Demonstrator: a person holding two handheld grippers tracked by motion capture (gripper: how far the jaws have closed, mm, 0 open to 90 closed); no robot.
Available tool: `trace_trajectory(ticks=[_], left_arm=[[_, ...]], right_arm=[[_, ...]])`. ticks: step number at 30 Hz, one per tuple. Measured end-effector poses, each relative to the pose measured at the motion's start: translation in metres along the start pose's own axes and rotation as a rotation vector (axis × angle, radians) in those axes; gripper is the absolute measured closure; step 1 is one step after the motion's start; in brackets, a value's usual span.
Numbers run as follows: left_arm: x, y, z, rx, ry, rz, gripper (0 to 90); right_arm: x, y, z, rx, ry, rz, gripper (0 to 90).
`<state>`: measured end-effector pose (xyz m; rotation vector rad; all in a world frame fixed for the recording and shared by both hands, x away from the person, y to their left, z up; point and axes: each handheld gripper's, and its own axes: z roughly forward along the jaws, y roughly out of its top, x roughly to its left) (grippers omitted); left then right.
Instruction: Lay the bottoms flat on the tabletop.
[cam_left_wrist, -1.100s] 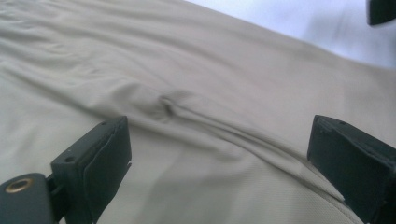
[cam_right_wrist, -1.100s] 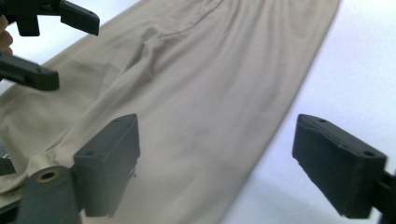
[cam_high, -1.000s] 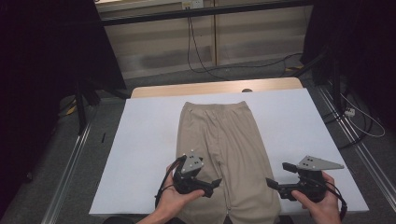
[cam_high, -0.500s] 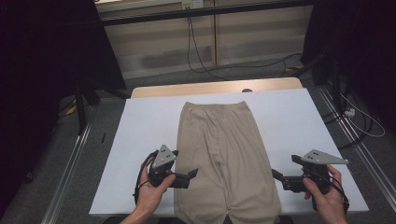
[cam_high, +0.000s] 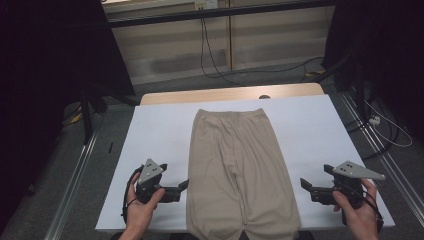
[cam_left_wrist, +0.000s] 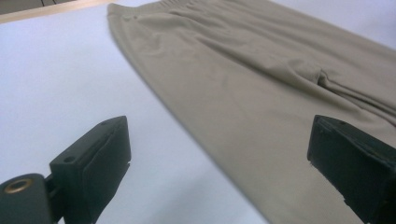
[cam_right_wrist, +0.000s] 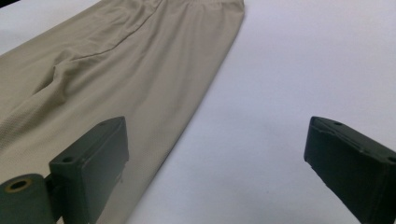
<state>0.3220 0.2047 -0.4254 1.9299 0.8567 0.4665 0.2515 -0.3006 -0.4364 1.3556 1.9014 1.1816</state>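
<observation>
The trousers (cam_high: 240, 170) lie flat down the middle of the white table (cam_high: 160, 130), waistband at the far end; their leg ends run off the near edge, cut off from sight. Since a second ago the left gripper (cam_high: 184, 186) has slid left off the fabric and now sits just beside its left edge, fingers released and empty. The right gripper (cam_high: 303, 184), near the right edge, has just been opening, nothing between its fingers. Bare table lies on both sides of the trousers.
</observation>
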Motion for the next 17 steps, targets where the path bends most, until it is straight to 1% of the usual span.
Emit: trace_trajectory(ticks=[1, 2, 4, 5, 6, 7, 9, 10, 12, 17], left_arm=[[0.002, -0.001, -0.002, -0.012, 0.017, -0.003, 6.3], [0.003, -0.003, -0.004, -0.010, 0.027, -0.012, 6.0], [0.005, -0.006, -0.006, -0.001, 0.030, -0.013, 5.7], [0.006, -0.006, -0.007, 0.006, 0.029, -0.001, 5.8], [0.005, -0.005, -0.010, -0.002, 0.047, 0.017, 5.8], [0.006, -0.004, -0.011, -0.024, 0.061, 0.022, 5.8], [0.008, -0.003, -0.014, -0.046, 0.063, -0.004, 5.7], [0.009, -0.003, -0.015, -0.052, 0.074, -0.013, 5.7], [0.011, -0.004, -0.013, -0.039, 0.070, -0.036, 5.6], [0.011, -0.004, -0.010, -0.024, 0.053, -0.046, 5.6]], right_arm=[[0.000, 0.000, -0.001, -0.005, -0.005, -0.006, 5.3], [0.000, 0.000, -0.001, -0.005, -0.006, -0.006, 5.0], [0.000, -0.001, -0.002, 0.001, -0.004, 0.000, 5.0], [0.000, -0.001, -0.001, 0.001, -0.002, 0.000, 5.0], [0.001, -0.001, -0.002, -0.003, 0.001, -0.001, 5.0], [0.002, -0.001, -0.002, -0.009, 0.006, -0.003, 5.1], [0.003, 0.000, -0.002, -0.020, 0.008, -0.010, 5.1], [0.004, 0.000, -0.002, -0.022, 0.010, -0.014, 5.0], [0.003, -0.001, -0.002, -0.020, 0.015, -0.013, 5.0], [0.003, -0.001, 0.000, -0.015, 0.012, -0.015, 5.0]])
